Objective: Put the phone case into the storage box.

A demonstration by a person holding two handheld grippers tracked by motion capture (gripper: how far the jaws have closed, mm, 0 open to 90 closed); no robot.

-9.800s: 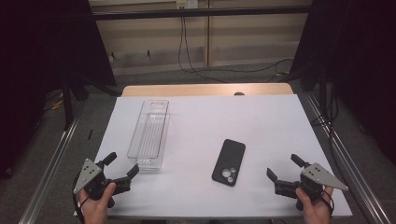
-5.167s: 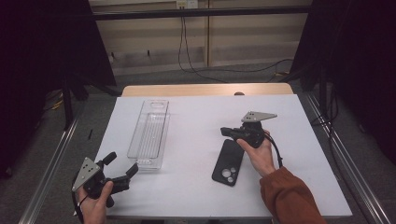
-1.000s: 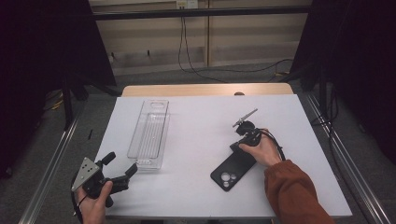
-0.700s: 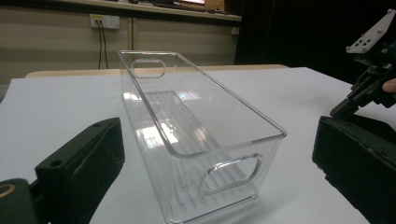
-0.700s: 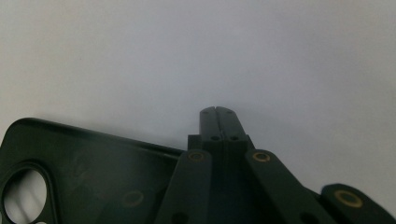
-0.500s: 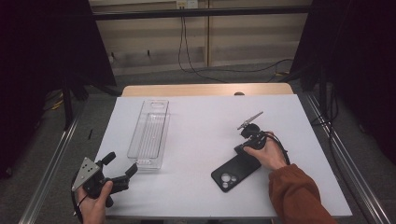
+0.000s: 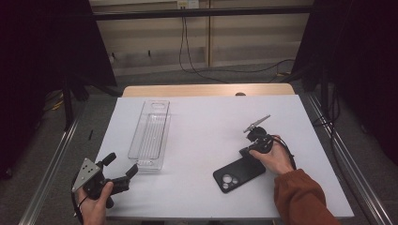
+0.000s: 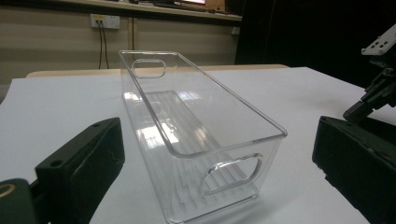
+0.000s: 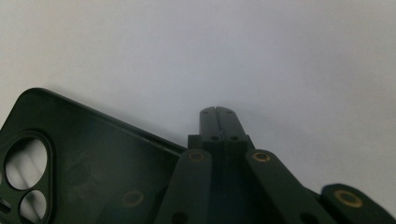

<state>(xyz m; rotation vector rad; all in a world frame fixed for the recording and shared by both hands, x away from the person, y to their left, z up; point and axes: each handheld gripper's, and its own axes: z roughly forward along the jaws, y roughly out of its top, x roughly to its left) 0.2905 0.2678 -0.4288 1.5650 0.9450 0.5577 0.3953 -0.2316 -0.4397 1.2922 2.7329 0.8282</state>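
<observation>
The flat black phone case (image 7: 238,173), right of the clear plastic bin (image 7: 150,133), has swivelled under the right gripper (image 7: 248,151), whose closed, empty jaws nudge its edge binward.

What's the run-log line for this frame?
right gripper: shut, tips at phone case edge | left gripper: open, idle before clear bin | case: flat on table, outside bin
</observation>
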